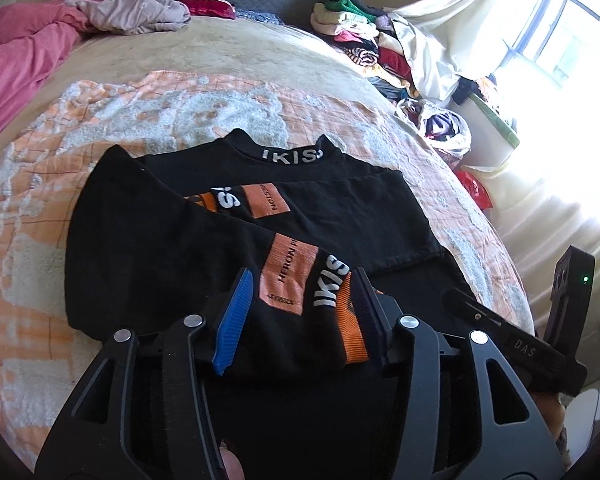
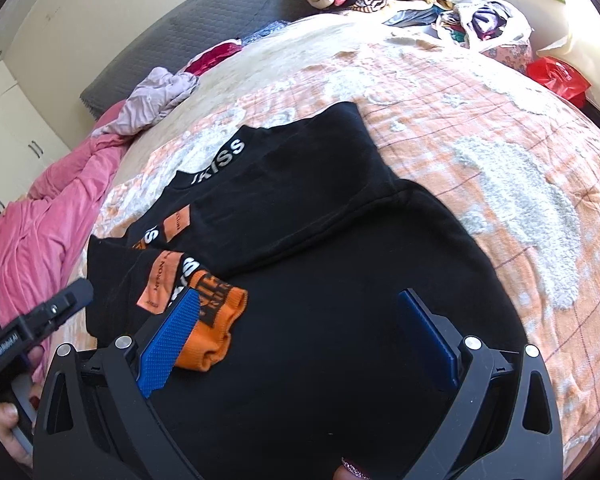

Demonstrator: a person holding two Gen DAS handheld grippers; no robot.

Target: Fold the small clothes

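Observation:
A black long-sleeved top [image 1: 340, 216] with a grey "IKISS" collar and orange patches lies on the orange and white bedspread [image 1: 60, 184]; it also shows in the right wrist view [image 2: 320, 216]. Both sleeves are folded in across the body. My left gripper [image 1: 300, 308] has its blue pads on either side of the orange-cuffed sleeve end [image 1: 300, 280], with the cloth between the jaws. My right gripper [image 2: 304, 340] is open over the lower body of the top, next to the orange cuff [image 2: 216, 332]. The right gripper's body shows in the left wrist view [image 1: 512, 344].
A pink blanket [image 1: 16, 56] and a beige garment [image 1: 140, 8] lie at the far left of the bed. A pile of mixed clothes [image 1: 360, 40] and a plastic bag of clothes [image 2: 488, 24] sit at the far right. A red bag [image 2: 560, 76] lies beside the bed.

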